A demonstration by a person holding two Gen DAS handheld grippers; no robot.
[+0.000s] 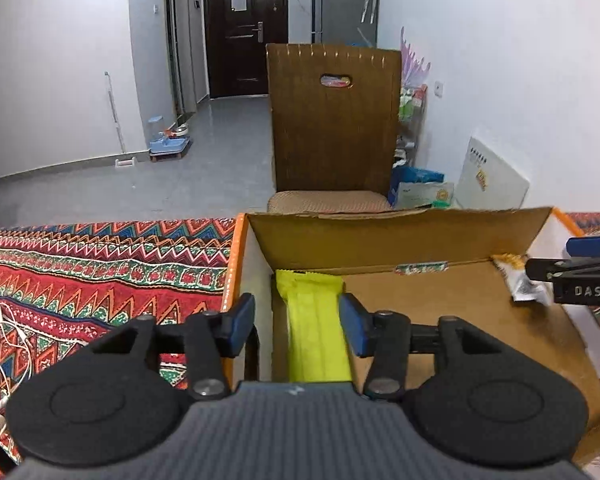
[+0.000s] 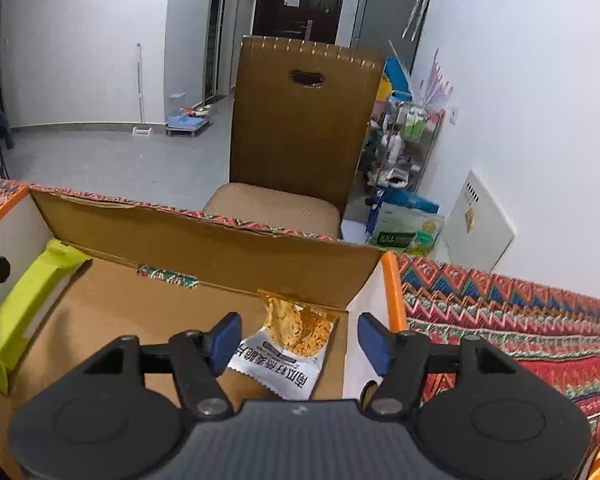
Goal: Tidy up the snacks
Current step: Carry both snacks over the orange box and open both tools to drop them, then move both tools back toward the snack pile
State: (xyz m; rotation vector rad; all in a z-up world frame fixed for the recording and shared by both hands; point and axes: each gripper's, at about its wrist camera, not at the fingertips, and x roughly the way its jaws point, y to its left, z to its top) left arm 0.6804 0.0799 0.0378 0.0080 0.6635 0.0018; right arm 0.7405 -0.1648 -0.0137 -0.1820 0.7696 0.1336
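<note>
Brown corrugated cardboard box (image 1: pixel 380 240), orange-edged, sits open on a zigzag-patterned woven cloth (image 1: pixel 100 264). Yellow-green snack wrapper (image 1: pixel 316 328) lies along the box's 9 o'clock wall, between the left gripper (image 1: pixel 298 326) fingers, released. White-and-orange snack pouch (image 2: pixel 288 344) rests in the 3 o'clock far corner; right gripper (image 2: pixel 300 344) fingers spread, not pressing it.

Location type: private home, living or entry area. Indicators: a dark front door (image 1: pixel 244 28) with a lever handle at the end of a grey tiled floor (image 1: pixel 204 160); a pet feeder (image 1: pixel 168 142) against the white wall; a brown chair (image 1: pixel 332 120) with a cushioned seat; a table (image 1: pixel 100 272) covered by a patterned woven cloth; a wire rack (image 2: pixel 404 136) crowded with bottles and household supplies.
</note>
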